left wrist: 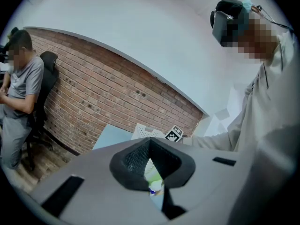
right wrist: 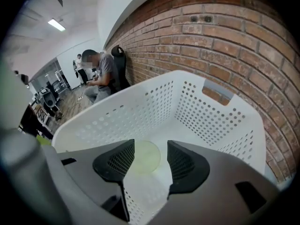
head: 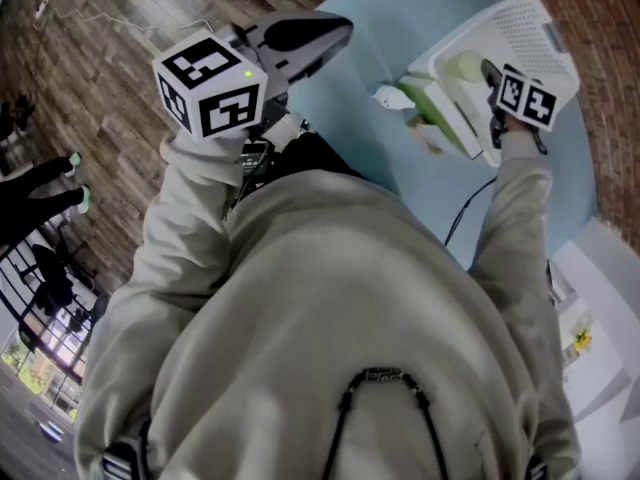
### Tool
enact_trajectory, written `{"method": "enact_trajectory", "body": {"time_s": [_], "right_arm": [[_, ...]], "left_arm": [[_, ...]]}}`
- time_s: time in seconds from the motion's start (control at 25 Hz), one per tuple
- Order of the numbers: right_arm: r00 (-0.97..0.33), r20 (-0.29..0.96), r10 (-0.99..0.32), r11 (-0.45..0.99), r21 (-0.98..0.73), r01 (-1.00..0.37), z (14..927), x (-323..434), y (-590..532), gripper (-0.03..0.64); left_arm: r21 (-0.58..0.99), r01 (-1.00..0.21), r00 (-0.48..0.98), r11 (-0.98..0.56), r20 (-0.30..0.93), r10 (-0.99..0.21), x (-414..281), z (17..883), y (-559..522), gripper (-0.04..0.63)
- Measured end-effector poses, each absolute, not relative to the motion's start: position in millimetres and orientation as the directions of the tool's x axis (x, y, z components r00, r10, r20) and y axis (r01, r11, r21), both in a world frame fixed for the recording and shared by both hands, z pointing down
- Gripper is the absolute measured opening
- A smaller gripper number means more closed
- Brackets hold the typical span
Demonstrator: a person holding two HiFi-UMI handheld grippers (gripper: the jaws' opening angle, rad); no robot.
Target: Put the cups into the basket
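The right gripper (right wrist: 151,146), its jaws spread and empty, hangs over the white basket (right wrist: 211,111) at the table (head: 400,18) edge by the brick wall (right wrist: 243,36), where a pale green cup (right wrist: 145,159) lies on the basket floor, so this drop seems done and the next move calls for fetching another cup, while the left gripper (left wrist: 149,144) waits with jaws pressed together.
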State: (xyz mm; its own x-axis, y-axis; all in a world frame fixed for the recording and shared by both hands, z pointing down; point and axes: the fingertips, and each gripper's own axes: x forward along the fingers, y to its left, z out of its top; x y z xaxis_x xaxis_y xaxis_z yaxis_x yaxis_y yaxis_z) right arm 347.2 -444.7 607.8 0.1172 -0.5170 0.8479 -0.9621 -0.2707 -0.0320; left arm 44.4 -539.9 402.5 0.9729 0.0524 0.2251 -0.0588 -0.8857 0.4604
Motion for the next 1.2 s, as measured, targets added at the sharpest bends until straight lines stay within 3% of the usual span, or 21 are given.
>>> {"method": "enact_trajectory", "body": {"time_s": [0.2, 0.32, 0.52, 0.76, 1.2], "right_arm": [[0.075, 0.795, -0.603, -0.244, -0.094, -0.965, 557.0, 333.4, -437.8, 0.216], [0.044, 0.749, -0.661, -0.206, -0.124, -0.971, 522.7, 315.8, -429.6, 0.103], [-0.011, 0.675, -0.738, -0.159, -0.190, -0.969, 492.5, 285.7, -408.2, 0.014], [-0.013, 0.613, -0.790, -0.162, -0.229, -0.960, 474.6, 269.5, -386.5, 0.012], [0.009, 0.373, -0.928, -0.148, -0.346, -0.927, 400.3, 244.3, -337.9, 0.012]], "left_arm": [[0.441, -0.008, 0.973, -0.897, 0.212, 0.095, 51.7, 381.1, -528.0, -0.003], [0.429, 0.031, 0.973, -0.903, 0.193, 0.125, 57.4, 367.8, -520.5, -0.003], [0.409, 0.084, 0.971, -0.909, 0.172, 0.167, 68.0, 353.5, -508.2, -0.003], [0.436, 0.185, 0.958, -0.881, 0.119, 0.261, 75.3, 338.5, -485.0, -0.003], [0.421, 0.359, 0.901, -0.833, 0.078, 0.427, 116.4, 318.8, -439.8, -0.003]]}}
